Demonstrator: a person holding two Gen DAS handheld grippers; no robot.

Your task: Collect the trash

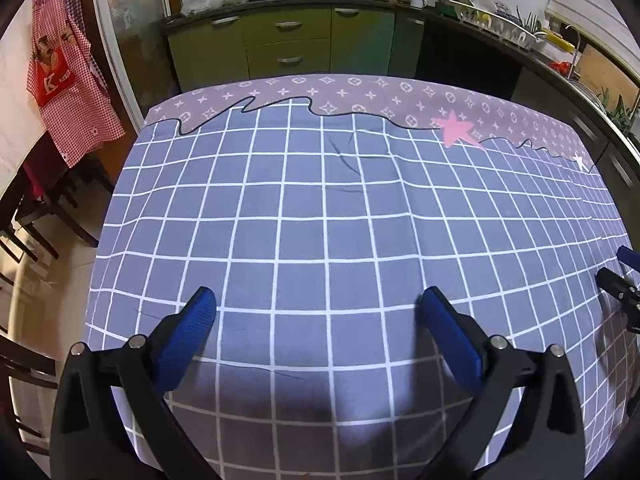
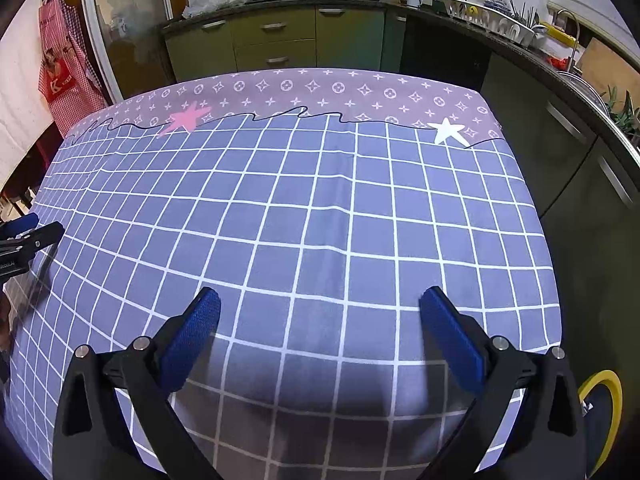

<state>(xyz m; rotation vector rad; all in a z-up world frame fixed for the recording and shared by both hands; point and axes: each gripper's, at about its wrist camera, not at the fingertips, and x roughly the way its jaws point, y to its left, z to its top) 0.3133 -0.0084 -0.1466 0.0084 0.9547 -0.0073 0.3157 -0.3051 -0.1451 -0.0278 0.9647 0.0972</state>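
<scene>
Only the right view catches a yellow-rimmed bin (image 2: 604, 412) at 4 o'clock, beside the checked tablecloth (image 2: 304, 216). Left gripper (image 1: 318, 308) and right gripper (image 2: 320, 306) both gape, empty. Kitchen cabinets (image 1: 280, 46) at 12.

White "K", maybe more, on red apron (image 1: 50, 84) patch

A blue-grey tablecloth (image 1: 320, 220) with a white grid pattern; its far border is mauve with white diamond and circle motifs, edged by a wavy black line. A pink star (image 1: 454, 126) and a white star (image 2: 448, 130) sit on that border. Both grippers are black with blue pads (image 1: 186, 336). Olive-green cabinets (image 1: 280, 44) behind. A red-and-white checked apron (image 1: 68, 80) hangs left.
</scene>
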